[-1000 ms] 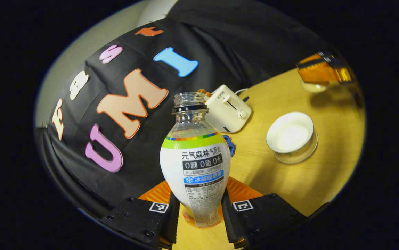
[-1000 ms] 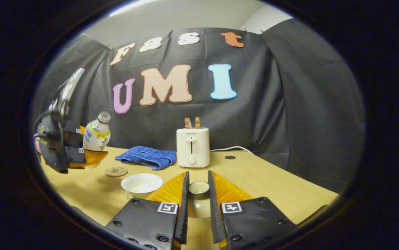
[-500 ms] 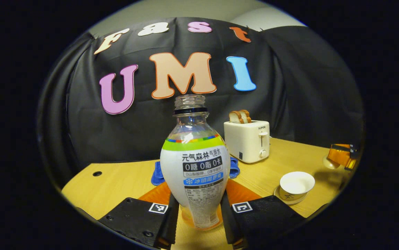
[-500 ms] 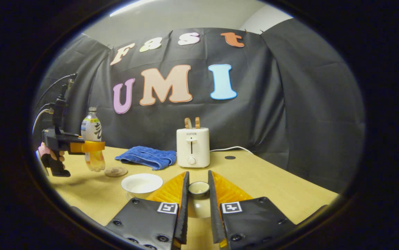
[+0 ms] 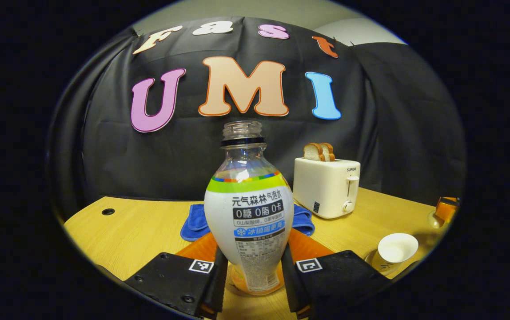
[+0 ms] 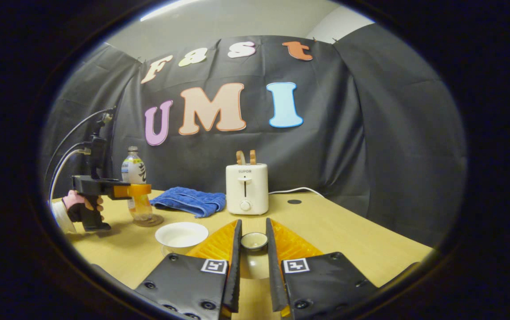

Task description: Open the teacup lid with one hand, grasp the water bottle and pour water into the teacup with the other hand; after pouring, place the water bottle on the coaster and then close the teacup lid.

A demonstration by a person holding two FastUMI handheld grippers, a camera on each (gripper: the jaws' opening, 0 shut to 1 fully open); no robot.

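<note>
Both hand-held grippers grip: left [image 5: 251, 284] bottle [image 5: 248, 213], right [image 6: 252, 284] lid [image 6: 254, 240].

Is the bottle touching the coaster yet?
Touching. In the right gripper view, the bottle stands upright with its base on the coaster, no gap visible.
</note>
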